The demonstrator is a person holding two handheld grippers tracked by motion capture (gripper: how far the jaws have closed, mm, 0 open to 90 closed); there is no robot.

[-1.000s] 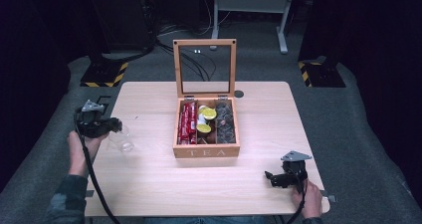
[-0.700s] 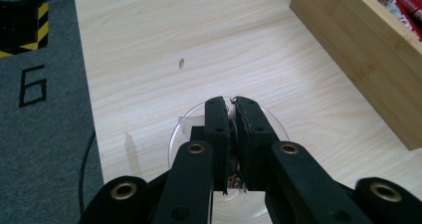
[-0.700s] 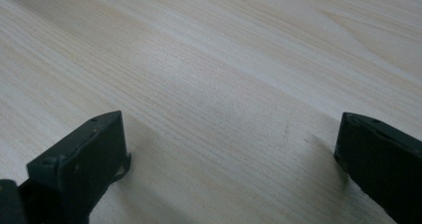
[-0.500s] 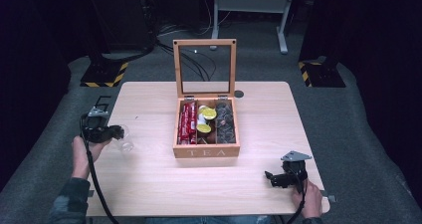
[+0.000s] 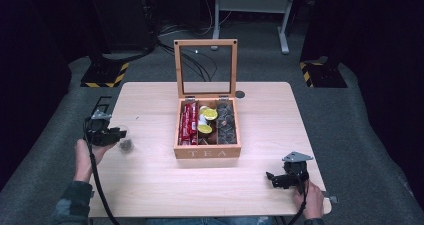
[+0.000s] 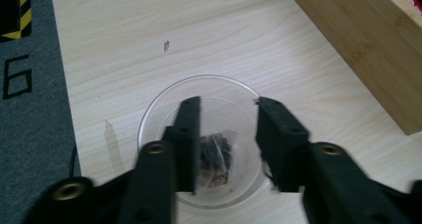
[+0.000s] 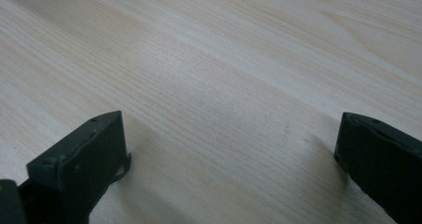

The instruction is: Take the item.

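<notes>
Left gripper (image 6: 226,144) jaws parted, straddling a clear cup (image 6: 149,119) holding a dark tea pod (image 6: 216,152), left of the tea box (image 5: 207,147). Right gripper (image 7: 229,169) wide open, over bare table (image 7: 209,59).

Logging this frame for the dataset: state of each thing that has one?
Tea box: lid open, upright; compartments filled.
Clear cup: upright on table, dark tea bag inside.
Left gripper: fingers part open around the tea bag, over the cup.
Right gripper: fingers wide open, empty, low over table.
</notes>
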